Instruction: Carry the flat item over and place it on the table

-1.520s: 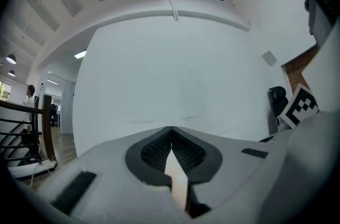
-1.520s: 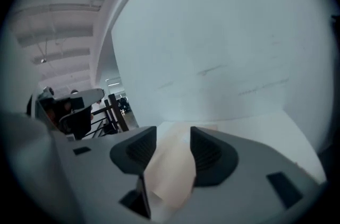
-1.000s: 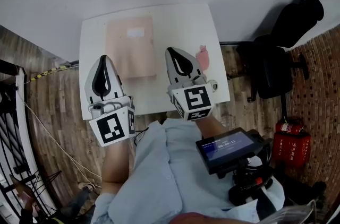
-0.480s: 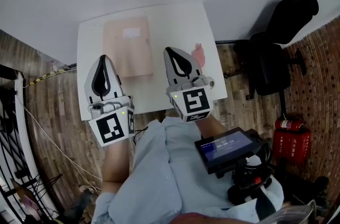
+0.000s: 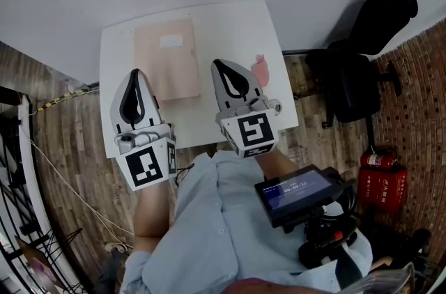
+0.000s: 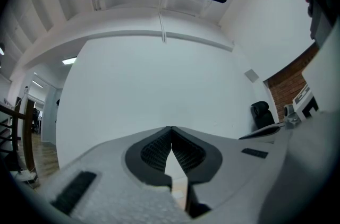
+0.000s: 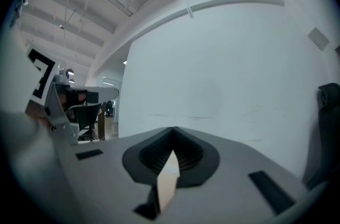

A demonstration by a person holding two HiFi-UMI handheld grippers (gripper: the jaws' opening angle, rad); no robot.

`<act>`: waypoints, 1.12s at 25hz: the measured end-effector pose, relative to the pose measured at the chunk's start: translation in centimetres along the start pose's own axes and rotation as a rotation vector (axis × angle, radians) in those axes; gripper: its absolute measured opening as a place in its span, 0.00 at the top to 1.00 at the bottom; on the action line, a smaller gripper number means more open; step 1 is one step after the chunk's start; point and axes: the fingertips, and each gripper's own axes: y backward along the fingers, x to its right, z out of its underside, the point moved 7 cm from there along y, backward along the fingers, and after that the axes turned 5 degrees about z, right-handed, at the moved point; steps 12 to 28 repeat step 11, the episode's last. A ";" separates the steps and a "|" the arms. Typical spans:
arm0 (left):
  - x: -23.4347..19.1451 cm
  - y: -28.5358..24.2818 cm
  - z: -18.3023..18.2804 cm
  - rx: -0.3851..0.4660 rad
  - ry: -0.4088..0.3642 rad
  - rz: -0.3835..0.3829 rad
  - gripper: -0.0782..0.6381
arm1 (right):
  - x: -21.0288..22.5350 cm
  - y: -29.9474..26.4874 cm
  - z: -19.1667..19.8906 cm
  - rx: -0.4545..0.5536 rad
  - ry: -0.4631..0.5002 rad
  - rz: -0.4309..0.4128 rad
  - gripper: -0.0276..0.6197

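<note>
Now left gripper (image 5: 134, 76) and right gripper (image 5: 219, 67) side by side over table (image 5: 230, 28), pointing forward; fingers (image 6: 154, 151) pressed together, nothing held.

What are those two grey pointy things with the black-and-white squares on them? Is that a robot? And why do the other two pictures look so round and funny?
It isn't a robot. A person holds a tool in each hand, and each tool ends in a claw. The squares are markers on a cube that is part of each tool.

The head view comes from a camera on the person's head, looking down. It shows the left claw and the right claw by a white table.

The two round pictures come from small wide-angle cameras riding on each claw. They look along the claw towards a white wall.

On the table lie a flat pinkish item and a small pink thing that is too small to identify.

Both claws are closed and hold nothing.
</note>
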 end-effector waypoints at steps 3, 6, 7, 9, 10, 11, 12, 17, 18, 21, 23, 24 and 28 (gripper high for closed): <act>-0.1 -0.1 0.1 -0.002 0.002 0.001 0.88 | -0.1 -0.2 0.1 -0.003 0.000 -0.001 0.95; -0.1 -0.1 0.3 -0.006 0.002 0.002 0.88 | 0.0 -0.3 0.2 -0.005 0.002 -0.002 0.95; -0.1 -0.2 0.3 -0.007 0.002 0.002 0.88 | 0.0 -0.3 0.3 -0.005 0.003 -0.002 0.95; -0.1 -0.4 0.4 -0.009 0.003 0.002 0.88 | 0.1 -0.5 0.4 -0.011 0.000 0.001 0.95; -0.1 -0.5 0.5 -0.010 0.003 0.002 0.88 | 0.2 -0.7 0.5 -0.015 -0.002 0.003 0.95; -0.2 -0.6 0.5 -0.011 0.003 0.001 0.88 | 0.2 -0.8 0.6 -0.019 -0.003 0.004 0.95; -0.2 -0.6 0.5 -0.011 0.003 0.001 0.88 | 0.2 -0.8 0.6 -0.019 -0.003 0.004 0.95; -0.2 -0.6 0.5 -0.011 0.003 0.001 0.88 | 0.2 -0.8 0.6 -0.019 -0.003 0.004 0.95; -0.2 -0.6 0.5 -0.011 0.003 0.001 0.88 | 0.2 -0.8 0.6 -0.019 -0.003 0.004 0.95; -0.2 -0.6 0.5 -0.011 0.003 0.001 0.88 | 0.2 -0.8 0.6 -0.019 -0.003 0.004 0.95; -0.2 -0.6 0.5 -0.011 0.003 0.001 0.88 | 0.2 -0.8 0.6 -0.019 -0.003 0.004 0.95; -0.2 -0.6 0.5 -0.011 0.003 0.001 0.88 | 0.2 -0.8 0.6 -0.019 -0.003 0.004 0.95; -0.2 -0.6 0.5 -0.011 0.003 0.001 0.88 | 0.2 -0.8 0.6 -0.019 -0.003 0.004 0.95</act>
